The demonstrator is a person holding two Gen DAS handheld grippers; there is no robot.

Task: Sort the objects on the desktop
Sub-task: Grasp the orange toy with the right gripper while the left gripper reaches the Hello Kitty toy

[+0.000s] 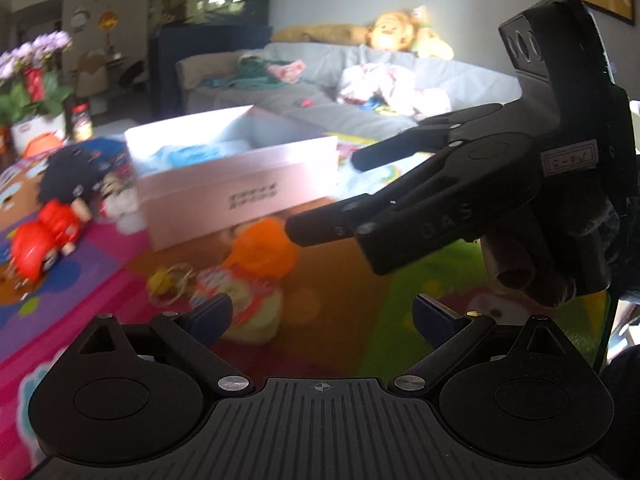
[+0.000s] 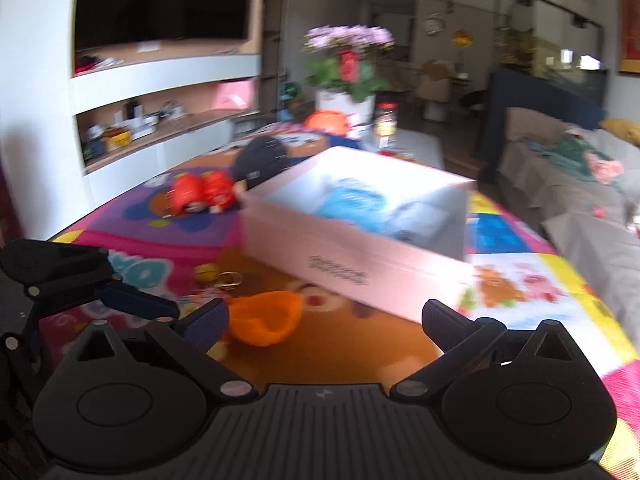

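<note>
On the surface (image 2: 520, 240) w/ colourful mat, white box (image 2: 352, 240) sits mid, blue items inside. Orange toy (image 2: 264, 318) lies just in front of box, near left hand-held gripper (image 1: 322, 314), jaws wide, nothing held. Right hand-held gripper (image 2: 324, 322) also wide, empty.

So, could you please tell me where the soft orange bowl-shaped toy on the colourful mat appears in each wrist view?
Left wrist view: the soft orange bowl-shaped toy lies centre, just below the white cardboard box, at a fingertip of the right gripper.
Right wrist view: it lies lower centre-left, beside this gripper's left finger.
Shared landmark: the white box, directly behind the toy in both.
</note>
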